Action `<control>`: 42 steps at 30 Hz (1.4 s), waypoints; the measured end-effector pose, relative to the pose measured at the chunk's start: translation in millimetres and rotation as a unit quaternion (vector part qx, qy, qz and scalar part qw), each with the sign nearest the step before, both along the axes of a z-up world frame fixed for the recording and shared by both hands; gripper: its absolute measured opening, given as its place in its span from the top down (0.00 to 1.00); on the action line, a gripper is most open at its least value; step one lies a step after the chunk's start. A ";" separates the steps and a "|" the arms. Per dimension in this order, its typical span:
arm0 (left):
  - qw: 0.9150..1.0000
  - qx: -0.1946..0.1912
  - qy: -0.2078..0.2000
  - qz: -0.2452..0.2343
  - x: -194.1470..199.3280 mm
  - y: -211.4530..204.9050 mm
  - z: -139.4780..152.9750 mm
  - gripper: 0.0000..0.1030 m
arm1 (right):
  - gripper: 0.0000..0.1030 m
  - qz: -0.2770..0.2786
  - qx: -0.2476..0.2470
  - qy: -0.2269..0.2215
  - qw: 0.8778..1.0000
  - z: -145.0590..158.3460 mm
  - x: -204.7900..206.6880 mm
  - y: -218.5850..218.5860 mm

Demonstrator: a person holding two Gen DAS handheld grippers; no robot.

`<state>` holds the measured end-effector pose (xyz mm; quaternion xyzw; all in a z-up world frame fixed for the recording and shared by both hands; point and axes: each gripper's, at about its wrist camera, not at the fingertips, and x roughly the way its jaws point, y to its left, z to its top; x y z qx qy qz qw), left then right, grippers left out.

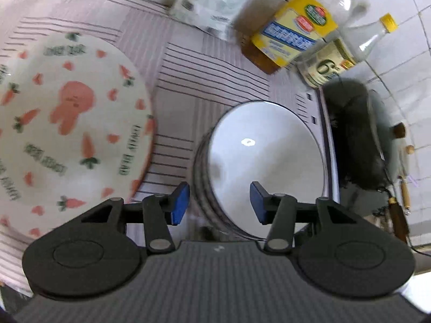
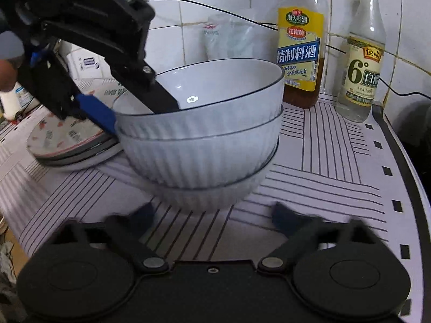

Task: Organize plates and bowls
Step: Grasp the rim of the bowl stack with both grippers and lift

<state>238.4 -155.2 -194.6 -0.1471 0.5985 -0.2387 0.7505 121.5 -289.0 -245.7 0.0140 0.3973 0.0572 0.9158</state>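
Stacked bowls (image 2: pixel 202 140) sit right of stacked plates (image 2: pixel 72 140), bottles (image 2: pixel 301 51) behind.

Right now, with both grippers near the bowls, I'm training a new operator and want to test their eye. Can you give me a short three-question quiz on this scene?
1. True or false: the right gripper is shut on the stack of ribbed pale-grey bowls.
2. Where do the jaws of the left gripper stand?
A. Both inside the top bowl
B. One inside the top bowl, one outside its rim
C. Both clear of the stack
3. Fill in: the stack holds ___ bowls.

Key:
1. False. Its jaws are open and stand in front of the stack, not touching it.
2. B.
3. Three.
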 end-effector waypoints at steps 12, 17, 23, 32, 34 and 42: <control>0.992 0.067 -0.089 -0.054 -11.4 -21.7 -6.7 0.61 | 0.02 0.031 0.013 -0.020 0.999 -3.3 27.8 5.4; 0.991 0.066 -0.101 -0.052 -16.4 -20.1 -6.4 0.61 | 0.02 0.040 0.002 -0.022 0.999 -3.3 26.3 7.6; 0.989 0.067 -0.116 -0.064 -21.1 -20.7 -5.5 0.61 | 0.02 0.034 -0.003 -0.034 0.999 -2.6 15.1 11.5; 0.983 0.075 -0.128 -0.110 -30.7 -23.7 4.2 0.62 | 0.02 0.019 -0.015 -0.048 0.999 4.1 -3.2 15.4; 0.983 0.071 -0.129 -0.110 -32.5 -22.3 10.0 0.62 | 0.02 0.019 -0.024 -0.054 0.998 10.9 -7.5 17.5; 0.980 0.059 -0.149 -0.116 -44.5 1.7 52.7 0.62 | 0.02 0.033 -0.036 -0.082 0.995 51.3 -18.8 32.4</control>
